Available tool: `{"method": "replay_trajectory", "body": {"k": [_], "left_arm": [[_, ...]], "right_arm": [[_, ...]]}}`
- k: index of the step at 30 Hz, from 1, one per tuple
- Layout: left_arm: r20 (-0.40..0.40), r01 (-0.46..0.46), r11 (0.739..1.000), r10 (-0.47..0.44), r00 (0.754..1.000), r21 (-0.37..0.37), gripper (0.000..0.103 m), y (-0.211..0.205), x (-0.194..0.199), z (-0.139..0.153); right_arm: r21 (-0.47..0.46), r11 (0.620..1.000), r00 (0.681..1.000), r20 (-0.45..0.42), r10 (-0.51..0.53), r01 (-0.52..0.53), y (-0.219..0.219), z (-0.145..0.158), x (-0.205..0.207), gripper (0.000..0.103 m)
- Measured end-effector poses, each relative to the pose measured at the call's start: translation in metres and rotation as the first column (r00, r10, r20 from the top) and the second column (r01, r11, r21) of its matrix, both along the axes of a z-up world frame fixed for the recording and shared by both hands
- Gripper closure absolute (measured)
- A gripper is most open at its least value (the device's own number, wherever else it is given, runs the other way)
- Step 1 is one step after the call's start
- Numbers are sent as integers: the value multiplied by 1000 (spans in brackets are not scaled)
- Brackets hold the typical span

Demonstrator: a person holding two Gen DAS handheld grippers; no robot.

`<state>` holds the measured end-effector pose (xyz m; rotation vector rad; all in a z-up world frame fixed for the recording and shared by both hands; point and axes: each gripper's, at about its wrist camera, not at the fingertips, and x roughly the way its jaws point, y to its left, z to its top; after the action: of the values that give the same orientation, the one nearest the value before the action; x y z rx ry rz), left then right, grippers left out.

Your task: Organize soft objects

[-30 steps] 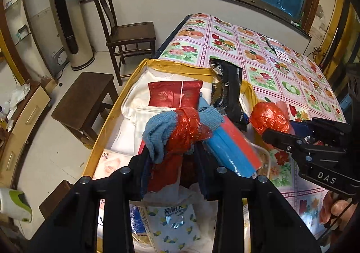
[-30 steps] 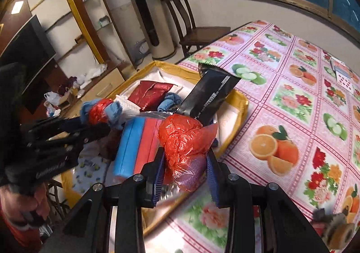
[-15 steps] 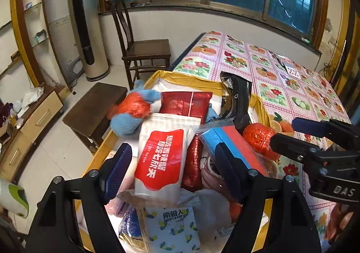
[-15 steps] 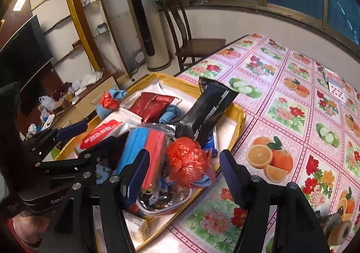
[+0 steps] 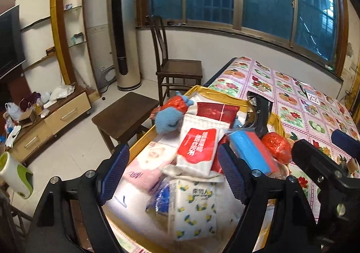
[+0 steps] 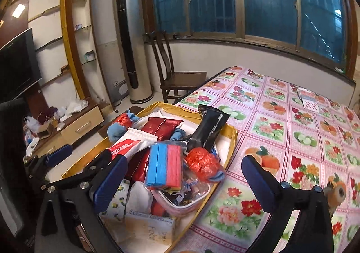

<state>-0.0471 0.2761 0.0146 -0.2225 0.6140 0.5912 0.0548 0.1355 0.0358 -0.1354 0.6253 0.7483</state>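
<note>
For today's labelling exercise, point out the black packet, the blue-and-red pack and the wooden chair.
black packet (image 6: 210, 128), right wrist view, middle of its printed face
blue-and-red pack (image 6: 165, 164), right wrist view, seam between its colours
wooden chair (image 5: 180, 67), left wrist view, seat

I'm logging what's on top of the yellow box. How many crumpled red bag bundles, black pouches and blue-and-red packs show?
Red bag bundles: 2
Black pouch: 1
Blue-and-red pack: 1
Total: 4
</note>
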Motion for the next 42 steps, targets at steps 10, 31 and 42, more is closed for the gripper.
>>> {"method": "replay_trajectory", "body": {"k": [10, 31, 42], "left_arm": [[8, -52, 998, 53, 999, -24, 22, 12, -18, -7], [37, -54, 992, 51, 998, 110, 17, -5, -31, 5], [42, 52, 995, -56, 998, 80, 16, -10, -28, 10]], "right_arm": [[18, 999, 997, -70, -30, 31, -6, -13, 4, 1], [30, 1000, 997, -75, -3, 5, -10, -18, -4, 1], [62, 998, 997, -68, -20, 25, -24, -12, 1, 1]]}}
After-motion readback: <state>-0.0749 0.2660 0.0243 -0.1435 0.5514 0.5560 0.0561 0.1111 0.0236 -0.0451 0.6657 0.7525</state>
